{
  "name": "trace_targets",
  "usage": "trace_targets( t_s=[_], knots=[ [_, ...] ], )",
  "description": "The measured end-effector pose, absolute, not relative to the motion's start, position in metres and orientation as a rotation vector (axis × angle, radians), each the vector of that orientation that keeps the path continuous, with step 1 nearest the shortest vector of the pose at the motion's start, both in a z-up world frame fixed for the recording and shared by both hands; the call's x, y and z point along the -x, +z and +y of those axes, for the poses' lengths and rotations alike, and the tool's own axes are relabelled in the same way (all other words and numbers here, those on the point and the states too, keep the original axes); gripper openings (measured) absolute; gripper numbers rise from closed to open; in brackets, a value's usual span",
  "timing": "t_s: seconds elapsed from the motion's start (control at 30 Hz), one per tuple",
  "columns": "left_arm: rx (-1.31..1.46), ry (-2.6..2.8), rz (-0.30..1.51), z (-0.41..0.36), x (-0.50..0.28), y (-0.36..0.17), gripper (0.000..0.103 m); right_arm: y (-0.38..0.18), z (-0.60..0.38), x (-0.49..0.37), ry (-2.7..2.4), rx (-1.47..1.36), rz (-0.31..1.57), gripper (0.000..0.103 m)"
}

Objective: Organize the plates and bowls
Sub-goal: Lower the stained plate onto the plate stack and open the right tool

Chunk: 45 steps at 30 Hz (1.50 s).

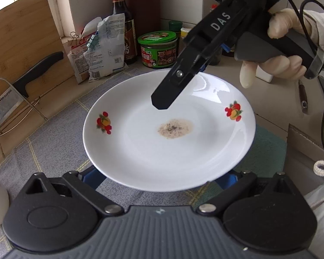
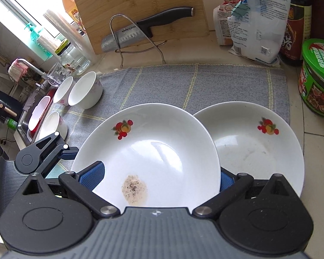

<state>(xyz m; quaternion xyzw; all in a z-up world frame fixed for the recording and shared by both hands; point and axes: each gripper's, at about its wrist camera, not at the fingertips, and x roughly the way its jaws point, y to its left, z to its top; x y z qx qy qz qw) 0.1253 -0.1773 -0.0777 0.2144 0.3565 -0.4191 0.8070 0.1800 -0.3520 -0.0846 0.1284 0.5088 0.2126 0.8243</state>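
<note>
We hold the stained plate (image 1: 168, 129) aloft above the grey mat (image 2: 183, 82): left gripper (image 1: 162, 178) clamps its near rim, right gripper (image 2: 161, 179) its opposite rim. Glazed ceramic (slippery, breakable) wants rim grips. Only the right wrist view shows the second plate (image 2: 259, 149) and bowls (image 2: 85, 92).

We note the plate (image 2: 153, 142) as glossy white glazed ceramic, with a dull speckled residue patch (image 2: 134, 191) on its smooth surface. The second plate (image 2: 259, 149) shows the same glaze, less reflective. The mat (image 2: 183, 82) beneath is grey woven cloth, matt and coarse. We see the cutting board (image 2: 140, 4) as pale wood with visible grain. The knife (image 2: 140, 32) has a dimpled metal blade and a smooth black handle. The gripper bodies are matt black plastic, with blue textured pads (image 2: 92, 177).
</note>
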Motion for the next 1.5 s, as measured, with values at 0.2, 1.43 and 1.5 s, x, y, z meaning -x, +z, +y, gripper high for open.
trace_targets(
  t_s=[0.2,1.43,1.5],
  knots=[
    [-0.477,-0.939,0.763,-0.189,-0.13,-0.081,0.102,-0.087,-0.369,-0.171,0.404,-0.301,1.074,0.103],
    [-0.574,-0.984,0.773,-0.221,-0.164,-0.097,0.1,-0.112,-0.411,-0.156,0.28,-0.379,1.093,0.103],
    [-0.588,-0.982,0.766,-0.222,-0.165,-0.098,0.1,-0.113,-0.411,-0.155,0.277,-0.381,1.098,0.103]
  ],
)
